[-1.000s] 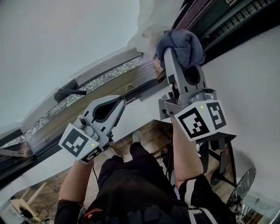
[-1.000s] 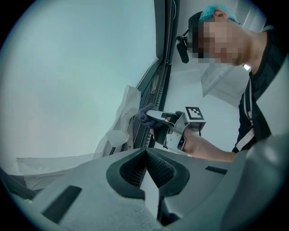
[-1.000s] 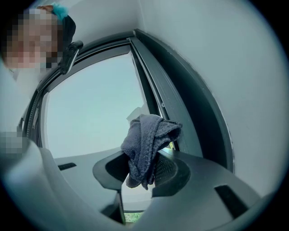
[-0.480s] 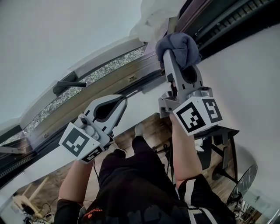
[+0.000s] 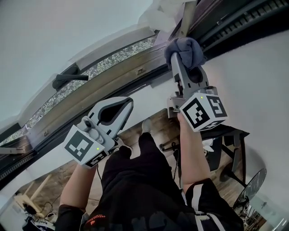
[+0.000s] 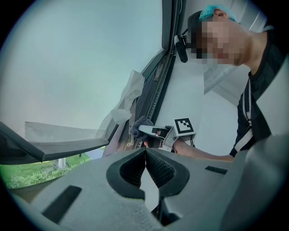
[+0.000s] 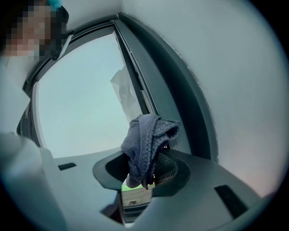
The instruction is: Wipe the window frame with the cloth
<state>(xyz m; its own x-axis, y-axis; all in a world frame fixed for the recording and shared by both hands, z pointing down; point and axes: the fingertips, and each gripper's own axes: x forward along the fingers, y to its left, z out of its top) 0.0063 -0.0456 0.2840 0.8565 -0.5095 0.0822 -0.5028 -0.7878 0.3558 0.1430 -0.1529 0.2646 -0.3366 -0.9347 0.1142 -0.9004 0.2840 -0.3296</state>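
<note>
The right gripper (image 5: pixel 182 55) has slid the cloth (image 5: pixel 185 46) along the frame (image 5: pixel 104 85), away from the white sheet (image 5: pixel 165 11) in the corner. More dark frame now shows between cloth and sheet. The handle (image 5: pixel 67 81) and the frame sit higher in the head view. The left gripper (image 5: pixel 128 102) has drifted a little to the right.

The blue-grey cloth (image 7: pixel 146 144) has a soft, nubbly woven pile. Beside it the dark window frame (image 7: pixel 177 108) is smooth and matt; the right hand-held gripper (image 7: pixel 151 169) is matt grey plastic.
</note>
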